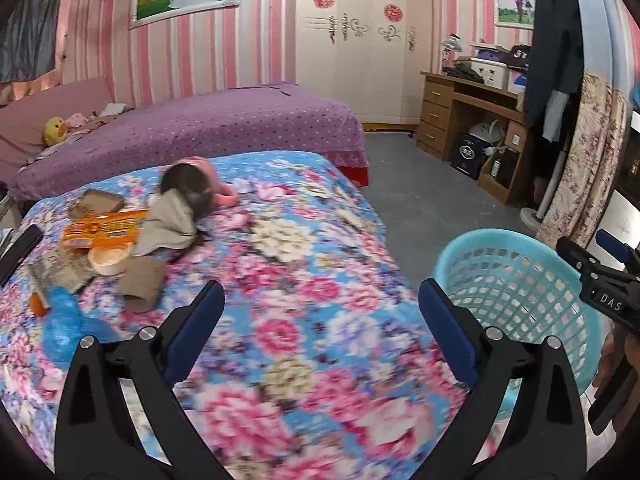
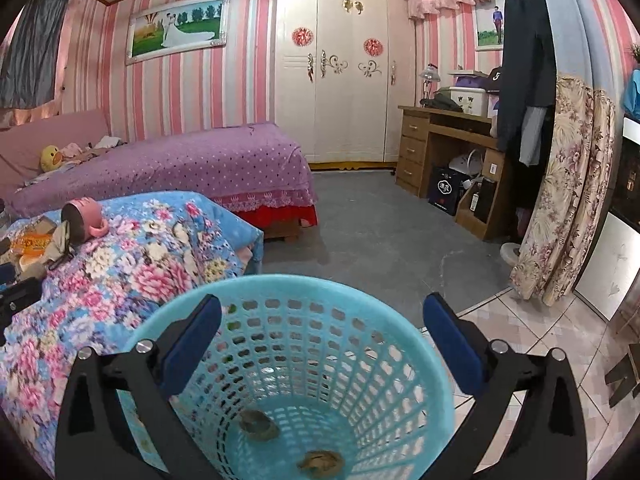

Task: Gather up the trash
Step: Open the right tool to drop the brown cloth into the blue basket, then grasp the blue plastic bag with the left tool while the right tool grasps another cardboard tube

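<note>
The left gripper [image 1: 322, 312] has its blue fingers [image 1: 198, 322] spread wide with nothing between them, and it hangs over the near part of the flowered bedspread [image 1: 304, 264]. The right gripper [image 2: 322, 330] is just as wide open and just as empty, poised above the mouth of the turquoise basket [image 2: 400, 320], which stands on the floor against the right edge of the bed.

Down in the basket lie two crumpled brownish scraps [image 2: 258, 424], so I'd judge the collecting is under way and the hands are between a drop and the next pick.

The rest of the trash sits in a heap at the far left of the bedspread: an orange wrapper [image 1: 104, 228], a piece of brown cardboard [image 1: 142, 284] nearest the left gripper, a round shallow tub [image 1: 108, 260], a crumpled blue plastic bag [image 1: 66, 326] at the near left, and a beige cloth [image 1: 168, 224] lying against a tipped pink mug [image 1: 200, 186]. The mug and cloth hardly look like trash.

Next, I reckon, the left gripper should go forward and left to the heap, well apart from it now, close on the cardboard or bag, then carry it right to the basket. Thin flat pieces on soft bedding will need pinching by an edge.
</note>
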A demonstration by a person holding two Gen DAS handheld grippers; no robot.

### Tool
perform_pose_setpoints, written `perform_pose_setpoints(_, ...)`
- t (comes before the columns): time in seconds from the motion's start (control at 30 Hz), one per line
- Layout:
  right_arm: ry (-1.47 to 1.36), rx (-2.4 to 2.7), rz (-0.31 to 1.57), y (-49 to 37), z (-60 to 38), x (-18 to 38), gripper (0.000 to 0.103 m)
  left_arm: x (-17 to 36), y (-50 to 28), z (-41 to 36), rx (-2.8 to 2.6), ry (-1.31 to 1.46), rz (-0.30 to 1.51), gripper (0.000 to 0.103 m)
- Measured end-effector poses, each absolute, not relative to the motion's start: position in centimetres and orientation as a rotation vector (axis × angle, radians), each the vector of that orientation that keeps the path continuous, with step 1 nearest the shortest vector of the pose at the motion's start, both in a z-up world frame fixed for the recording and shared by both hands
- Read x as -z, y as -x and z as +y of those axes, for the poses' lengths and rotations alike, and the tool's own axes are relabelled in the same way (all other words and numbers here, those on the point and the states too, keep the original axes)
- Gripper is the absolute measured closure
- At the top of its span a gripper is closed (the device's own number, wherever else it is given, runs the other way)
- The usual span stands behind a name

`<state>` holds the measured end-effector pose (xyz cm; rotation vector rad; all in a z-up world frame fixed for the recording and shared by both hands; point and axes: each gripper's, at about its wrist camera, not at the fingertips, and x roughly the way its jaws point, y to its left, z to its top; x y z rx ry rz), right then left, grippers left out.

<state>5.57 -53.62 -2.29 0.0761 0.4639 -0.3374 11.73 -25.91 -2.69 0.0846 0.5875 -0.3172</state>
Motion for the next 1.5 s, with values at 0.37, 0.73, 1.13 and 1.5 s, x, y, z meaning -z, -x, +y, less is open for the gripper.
perform_pose_setpoints(0.37, -0.046, 0.31, 0.462, -7.5, -47.6, 0.9, 0.004, 0.0, -11.8, -17.6, 0.218, -0.051, 0.539, 0.006)
perform_pose_setpoints(0.73, -0.116, 0.3, 0.45, -9.3, -44.1, 0.4, 0.004, 1.1, -12.4, -11.4, 0.129, -0.098, 0.534, 0.006)
perform_pose_setpoints(1.13, -0.152, 0.326, 0.486, -11.4, -42.3, 1.0, 0.004, 4.9, -14.8, -6.4, 0.12, -0.028, 0.681, 0.006)
perform_pose_setpoints(1.5, -0.104, 0.3, 0.522, -13.3, -38.3, 1.8, 0.004, 7.6, -16.8, -6.4, 0.231, 0.017, 0.825, 0.035)
